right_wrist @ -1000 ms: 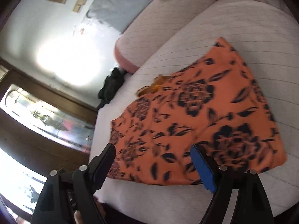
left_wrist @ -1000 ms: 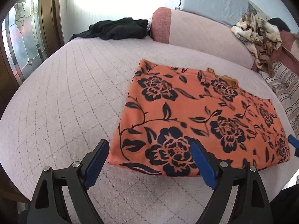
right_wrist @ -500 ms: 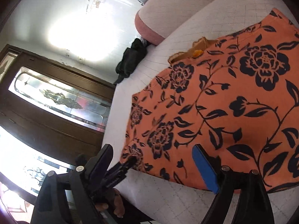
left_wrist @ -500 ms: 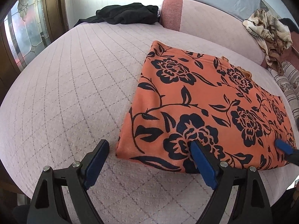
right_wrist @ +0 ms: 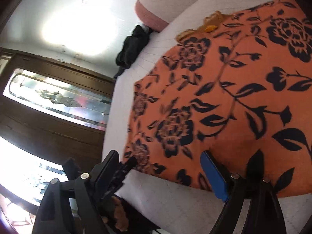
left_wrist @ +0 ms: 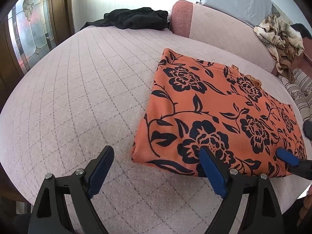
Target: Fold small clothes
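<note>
I see the orange floral cloth lying flat, already folded into a rectangle, on the quilted pink bed, filling the centre-right of the left wrist view and most of the right wrist view. My left claw stands wide open with nothing held, straddling the cloth's near-left corner, its right finger over the cloth. My right claw is likewise spread and empty at the near edge, with a black garment at upper centre by the bolster.
</note>
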`<state>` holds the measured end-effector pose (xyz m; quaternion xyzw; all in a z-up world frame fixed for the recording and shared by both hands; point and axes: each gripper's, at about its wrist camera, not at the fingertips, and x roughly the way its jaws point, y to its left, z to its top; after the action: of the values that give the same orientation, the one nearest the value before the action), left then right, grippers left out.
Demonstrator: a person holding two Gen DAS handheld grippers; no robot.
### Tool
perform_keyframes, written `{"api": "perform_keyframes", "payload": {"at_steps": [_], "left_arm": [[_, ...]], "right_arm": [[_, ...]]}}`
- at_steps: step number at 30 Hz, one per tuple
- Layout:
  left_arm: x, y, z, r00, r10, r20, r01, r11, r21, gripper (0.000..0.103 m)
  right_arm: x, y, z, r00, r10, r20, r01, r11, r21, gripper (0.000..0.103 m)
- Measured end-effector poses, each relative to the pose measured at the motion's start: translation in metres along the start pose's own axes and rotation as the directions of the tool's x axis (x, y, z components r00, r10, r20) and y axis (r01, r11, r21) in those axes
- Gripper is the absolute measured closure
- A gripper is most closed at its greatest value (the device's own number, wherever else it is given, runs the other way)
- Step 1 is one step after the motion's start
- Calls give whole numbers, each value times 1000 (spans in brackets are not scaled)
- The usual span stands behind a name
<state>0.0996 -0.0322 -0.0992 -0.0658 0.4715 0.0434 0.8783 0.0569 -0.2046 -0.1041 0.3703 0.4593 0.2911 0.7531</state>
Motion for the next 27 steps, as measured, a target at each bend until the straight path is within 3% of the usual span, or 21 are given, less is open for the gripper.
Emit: {"api": "perform_keyframes", "payload": {"at_steps": [3, 6, 11, 14, 18, 20, 23, 27], "left_arm": [[-1, 3, 1, 1000, -6, 0, 6, 1000, -16, 14], [-3, 3, 2, 1000, -4, 9, 4, 1000, -19, 14], [-10, 4, 3, 999, -3, 39, 4, 1000, -23, 14], [-17, 0, 3, 997, -12, 73, 14, 1000, -19, 14], [-21, -19, 1, 996, -27, 87, 24, 999, 41, 14], [-23, -33, -1, 995, -35, 92, 28, 996, 82, 14], [-26, -56, -1, 994, -42, 99, 28, 990, 140, 14], [-24, -90, 2, 993, -58, 100, 36, 977, 212, 14]], "right_arm": [[10, 13, 0, 1000, 1, -12, -1, 998, -60, 15], [28, -18, -5, 998, -43, -54, 45, 999, 25, 19], [-20, 5, -11, 996, -78, 48, 79, 996, -28, 17], [-64, -21, -25, 988, -106, 113, 97, 992, 84, 17], [-127, -86, -47, 946, -219, 238, 133, 933, 334, 16], [-152, -113, -52, 925, -214, 315, 55, 894, 445, 17], [-174, -129, -44, 891, -255, 376, 49, 877, 479, 17], [-186, -148, -25, 869, -257, 423, -4, 850, 527, 17]]}}
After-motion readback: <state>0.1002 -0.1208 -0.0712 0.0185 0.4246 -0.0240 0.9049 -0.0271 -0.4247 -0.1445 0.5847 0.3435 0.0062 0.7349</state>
